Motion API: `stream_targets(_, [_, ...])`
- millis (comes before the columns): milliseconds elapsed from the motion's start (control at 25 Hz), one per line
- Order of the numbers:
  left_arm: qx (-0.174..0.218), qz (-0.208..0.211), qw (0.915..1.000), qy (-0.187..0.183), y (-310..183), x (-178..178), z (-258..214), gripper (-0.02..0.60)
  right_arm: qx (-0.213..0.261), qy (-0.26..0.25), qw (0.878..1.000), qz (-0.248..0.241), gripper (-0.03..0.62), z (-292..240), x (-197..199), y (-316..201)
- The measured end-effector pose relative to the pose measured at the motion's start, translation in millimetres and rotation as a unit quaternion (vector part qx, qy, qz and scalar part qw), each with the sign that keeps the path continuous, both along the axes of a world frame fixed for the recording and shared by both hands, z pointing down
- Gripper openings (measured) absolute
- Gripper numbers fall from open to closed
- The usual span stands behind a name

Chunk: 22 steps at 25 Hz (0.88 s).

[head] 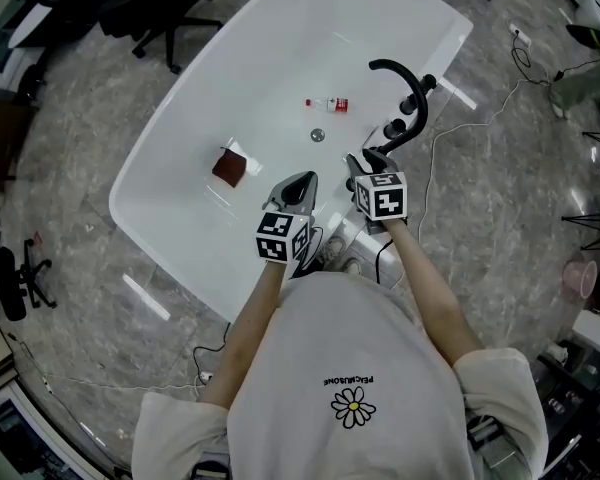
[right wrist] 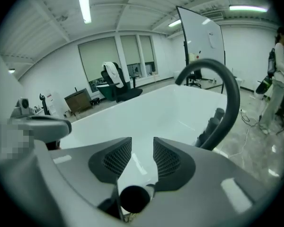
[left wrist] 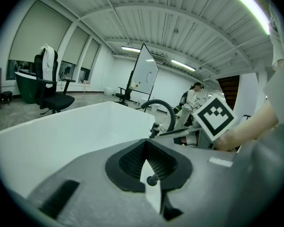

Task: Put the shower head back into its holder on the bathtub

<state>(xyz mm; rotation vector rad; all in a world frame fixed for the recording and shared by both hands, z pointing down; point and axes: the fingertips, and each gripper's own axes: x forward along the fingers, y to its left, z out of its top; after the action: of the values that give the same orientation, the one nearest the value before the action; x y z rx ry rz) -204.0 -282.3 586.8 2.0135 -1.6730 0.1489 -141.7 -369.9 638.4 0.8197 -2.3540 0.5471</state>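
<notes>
Right gripper [right wrist: 142,144] jaws spread, nothing pinched. Left gripper [left wrist: 146,145] clenched, empty. Shower head [left wrist: 179,132] by faucet [head: 405,83] maybe half-seated; bump on pull-away could drop it into tub [head: 280,48].

a large open test hall or lab-like office rather than a home bathroom: a white bathtub [head: 180,183] with a black tap [head: 408,80] stands free in the middle of a grey marble-patterned floor [head: 80,118], and loose cables [head: 525,58] trail over the floor to its right. a black office chair [head: 165,8] sits at the far left, and a tilted whiteboard [left wrist: 145,74] stands beyond the tub's far end. strip lights [right wrist: 84,4] run along a ribbed ceiling [left wrist: 180,37], blinds [left wrist: 42,37] cover big windows, and a dark green tub [left wrist: 24,85] stands by the far left wall.
</notes>
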Motion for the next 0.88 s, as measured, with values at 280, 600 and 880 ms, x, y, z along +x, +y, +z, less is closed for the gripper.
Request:
stream_targets(280, [0.079,0.02,0.9962,-0.033,-35.5,-1.4,-65.6,-0.002,0.14,-0.08,0.987,-0.004,0.006,-141.2,-7.8,-23.3])
stream_targets(600, [0.231,-0.014,0.9724,-0.027,-32.1,-0.3,-195.5,-0.002,0.158,-0.246,0.956,0.017,0.006,-267.7,35.2,16.5])
stream_targets(880, [0.236,-0.003,0.9697,-0.062,-5.8,26.0,-203.0,-0.002,0.134,-0.225,0.965,-0.008,0.008,-257.6,58.5,66.0])
